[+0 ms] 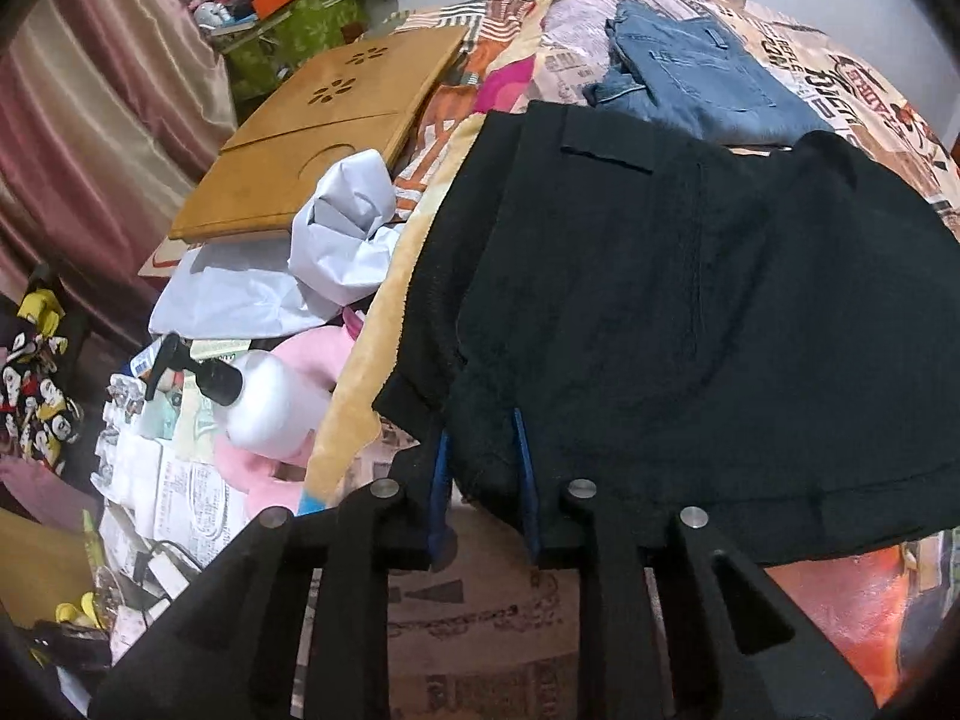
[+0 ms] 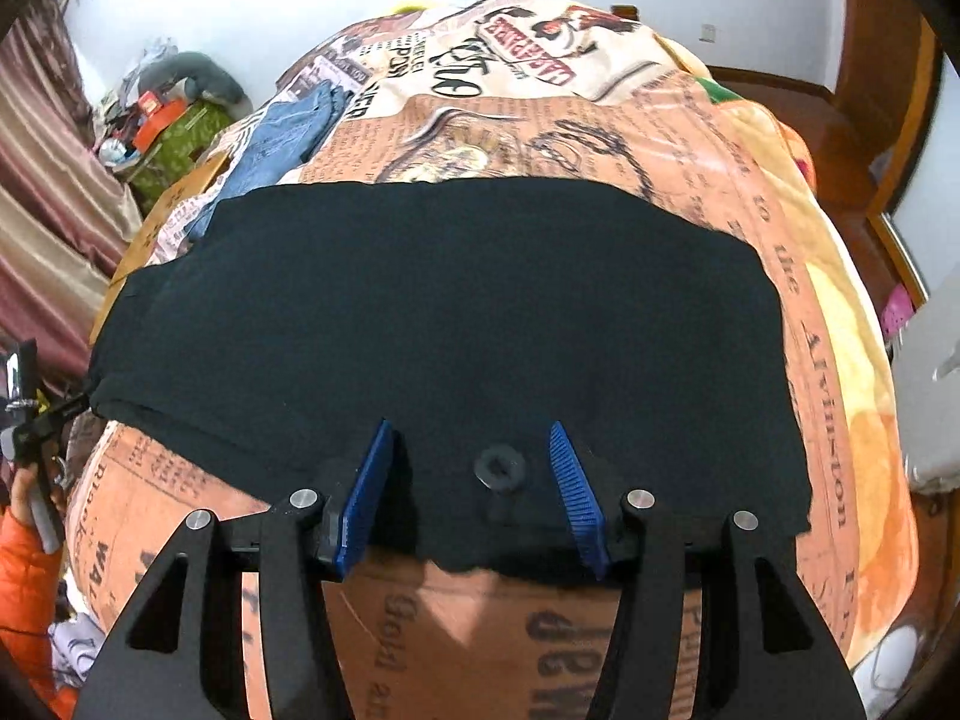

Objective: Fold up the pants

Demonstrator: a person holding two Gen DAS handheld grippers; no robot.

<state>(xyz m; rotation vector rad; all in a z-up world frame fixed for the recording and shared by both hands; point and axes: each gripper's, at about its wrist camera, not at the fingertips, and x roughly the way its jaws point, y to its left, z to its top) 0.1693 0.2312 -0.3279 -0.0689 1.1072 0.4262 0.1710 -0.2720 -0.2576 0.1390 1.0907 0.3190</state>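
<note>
Near edge of the bed: left hand-held gripper (image 1: pixel 480 468), jaws drawn close and clenched on the near edge of the black pants (image 1: pixel 690 312), the dark cloth pinched between its blue pads (image 1: pixel 443 480). Right hand-held gripper (image 2: pixel 474 486), jaws parted and released, blue pads (image 2: pixel 366 498) standing either side of the pants' near hem with the cloth lying between them, not pressed; no grip there yet. Black pants (image 2: pixel 444 324): laid flat across the near half of the bed, already doubled into a broad, roughly rectangular panel, a pocket flap visible toward its far left corner; near hem close to the bed's near edge. Printed blanket (image 2: pixel 540 138): newspaper pattern, covers the bed and carries everything. Beyond the pants, toward the far left corner of the bed: blue jeans (image 1: pixel 690 72), folded, set aside. Off the bed's left edge: wooden lap tray (image 1: pixel 336 126), crumpled white paper, a white pump bottle (image 1: pixel 270 396), assorted clutter. Progress, as judged: at least one fold appears done; a further fold, lifting the near hem over toward the far edge, seems to remain, and waits on the right gripper closing.
</note>
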